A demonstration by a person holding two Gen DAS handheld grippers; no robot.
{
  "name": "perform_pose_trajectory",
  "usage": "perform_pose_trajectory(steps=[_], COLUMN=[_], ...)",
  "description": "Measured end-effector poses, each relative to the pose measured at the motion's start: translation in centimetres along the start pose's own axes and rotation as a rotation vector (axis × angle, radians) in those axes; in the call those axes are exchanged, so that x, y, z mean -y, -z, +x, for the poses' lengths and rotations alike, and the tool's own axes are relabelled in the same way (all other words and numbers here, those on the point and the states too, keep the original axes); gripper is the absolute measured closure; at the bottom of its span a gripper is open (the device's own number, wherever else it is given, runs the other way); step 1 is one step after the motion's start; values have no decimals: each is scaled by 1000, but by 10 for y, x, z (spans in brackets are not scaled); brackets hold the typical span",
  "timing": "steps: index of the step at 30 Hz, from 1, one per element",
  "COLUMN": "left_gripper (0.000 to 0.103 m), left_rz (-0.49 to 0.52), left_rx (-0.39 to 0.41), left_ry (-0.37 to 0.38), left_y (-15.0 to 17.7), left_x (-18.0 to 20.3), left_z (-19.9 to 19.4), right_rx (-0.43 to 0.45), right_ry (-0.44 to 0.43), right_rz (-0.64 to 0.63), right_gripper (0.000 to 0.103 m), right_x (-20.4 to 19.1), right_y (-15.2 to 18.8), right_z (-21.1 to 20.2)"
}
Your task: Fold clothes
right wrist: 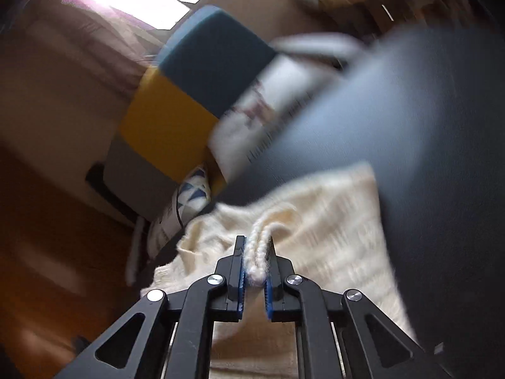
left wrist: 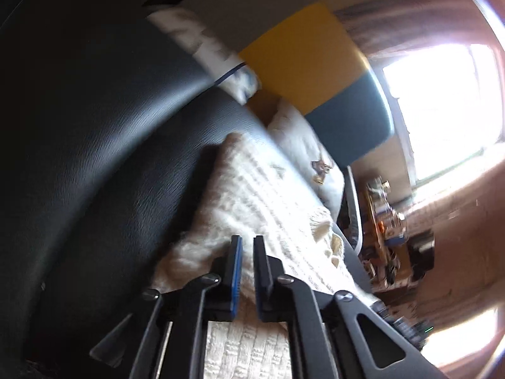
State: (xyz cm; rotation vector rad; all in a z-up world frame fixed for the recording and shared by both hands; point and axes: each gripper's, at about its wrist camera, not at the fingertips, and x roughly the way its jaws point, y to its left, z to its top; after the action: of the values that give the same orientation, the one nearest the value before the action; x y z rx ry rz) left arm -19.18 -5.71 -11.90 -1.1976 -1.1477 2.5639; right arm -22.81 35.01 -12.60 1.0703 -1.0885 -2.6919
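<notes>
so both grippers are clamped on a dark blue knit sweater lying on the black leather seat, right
Not quite: the knit sweater is cream white, not dark blue. The right wrist view shows the right gripper pinching a fold of it, and the left gripper is closed on it too, over the black leather seat.

Both wrist cameras look along their fingers, tilted, close over the same cream sweater on a dark couch.

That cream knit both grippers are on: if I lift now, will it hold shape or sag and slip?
Probably sags: the cream knit already drapes in soft folds over the dark seat. Slipping looks unlikely, since the right gripper pinches a bunched ridge. Its loose, open weave may snag or stretch.
</notes>
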Motion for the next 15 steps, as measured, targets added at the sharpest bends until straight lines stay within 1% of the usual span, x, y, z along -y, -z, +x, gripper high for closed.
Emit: perform_pose_trajectory(steps=[2,3,4,5,6,8,9,10,11,12,13,14,15], left_gripper=[100,100,100,100,100,100,97,96,94,94,94,94,93], left_rz=[60,101,118,127,128,115,107,117,133,149,174,204,228], left_rx=[-20,-40,-58,-76,-81,-107,-121,-118,-109,-100,-84,-64,-45], left_ry=[-38,-68,-83,-94,-92,-56,-36,-15,5,26,33,35,38], left_y=[2,6,8,10,10,8,7,7,6,6,6,6,5], left_x=[3,4,3,2,1,3,4,8,13,17,21,26,32], left_z=[3,5,9,13,14,10,8,3,-4,-10,-17,-24,-30], right_rx=[-1,-26,-50,-71,-67,-61,-61,-59,-40,1,35,67,83], right_ry=[58,78,99,113,92,53,58,67,100,145,172,195,193], right_rz=[-34,-12,10,32,56,107,109,109,89,50,-3,-55,-107], right_gripper=[93,93,93,93,93,92,90,90,90,89,86,82,76], right_x=[2,13,24,35,41,49,49,48,44,36,25,15,0], right_y=[4,9,14,19,21,20,19,18,16,14,14,13,13], right_z=[-2,6,14,20,20,17,13,9,3,-7,-18,-28,-33])
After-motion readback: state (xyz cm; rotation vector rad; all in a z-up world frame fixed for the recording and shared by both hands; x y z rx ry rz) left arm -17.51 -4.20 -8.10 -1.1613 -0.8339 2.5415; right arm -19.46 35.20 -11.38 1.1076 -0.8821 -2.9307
